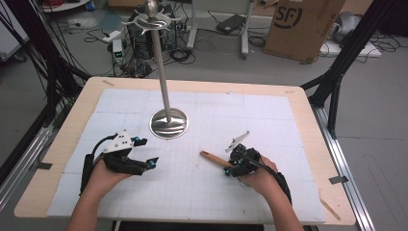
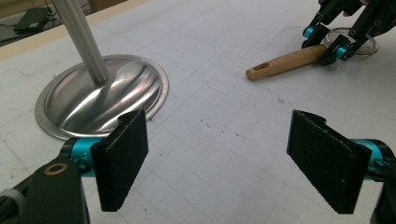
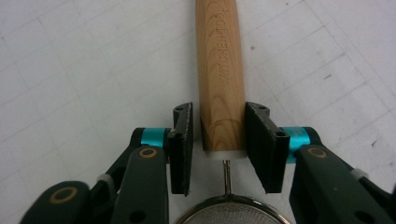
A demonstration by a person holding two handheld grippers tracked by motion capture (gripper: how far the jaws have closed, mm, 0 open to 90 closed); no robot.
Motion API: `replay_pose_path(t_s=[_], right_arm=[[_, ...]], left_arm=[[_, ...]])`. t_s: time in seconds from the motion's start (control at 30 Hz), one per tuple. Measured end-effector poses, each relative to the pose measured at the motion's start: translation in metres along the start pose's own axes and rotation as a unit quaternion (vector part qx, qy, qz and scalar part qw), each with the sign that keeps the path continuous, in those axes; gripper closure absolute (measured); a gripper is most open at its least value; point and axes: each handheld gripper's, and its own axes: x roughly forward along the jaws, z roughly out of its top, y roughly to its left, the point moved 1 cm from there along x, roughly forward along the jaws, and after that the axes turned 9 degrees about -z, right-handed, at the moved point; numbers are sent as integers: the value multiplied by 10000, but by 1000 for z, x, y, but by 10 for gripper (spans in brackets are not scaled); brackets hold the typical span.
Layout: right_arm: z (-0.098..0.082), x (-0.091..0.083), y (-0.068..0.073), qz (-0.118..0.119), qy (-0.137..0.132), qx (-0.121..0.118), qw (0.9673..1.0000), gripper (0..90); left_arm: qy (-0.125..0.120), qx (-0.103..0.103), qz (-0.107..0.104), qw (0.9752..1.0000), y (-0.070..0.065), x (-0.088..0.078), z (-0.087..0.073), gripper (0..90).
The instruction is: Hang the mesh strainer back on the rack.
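Note:
A strainer with a light wooden handle (image 1: 214, 159) lies on the white mat, handle pointing left. My right gripper (image 1: 234, 162) is shut on the handle's inner end, where it meets the wire. In the right gripper view the black pads (image 3: 261, 144) flank the handle (image 3: 219, 56), and the mesh bowl's rim (image 3: 229, 212) shows just below. My left gripper (image 1: 146, 153) rests at the mat's left, open and holding nothing. Its wide-set pads (image 2: 123, 158) face the handle (image 2: 285, 63) and the right gripper (image 2: 327, 44) farther off.
A tall metal stand with a round shiny base (image 1: 168, 124) and hooked top (image 1: 153, 19) rises at the table's middle back; the base (image 2: 102, 98) lies close ahead of my left gripper. A small silvery piece (image 1: 239, 139) lies beyond my right gripper. Cardboard box (image 1: 303, 24) sits on the floor.

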Motion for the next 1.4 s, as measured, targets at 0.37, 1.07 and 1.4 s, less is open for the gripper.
replay_pose_path(t_s=[0.37, 1.07, 1.4], right_arm=[[4, 1, -3, -51, 164, 53, 9998, 668], [12, -1, -6, -111, 430, 92, 9990, 605], [18, 4, -9, -65, 740, -143, 9971, 642]], left_arm=[[-26, -7, -7, 10000, 0, -1, 0, 213], [13, -13, -30, 10000, 0, 1, 0, 215], [24, -24, -31, 10000, 0, 1, -1, 215]])
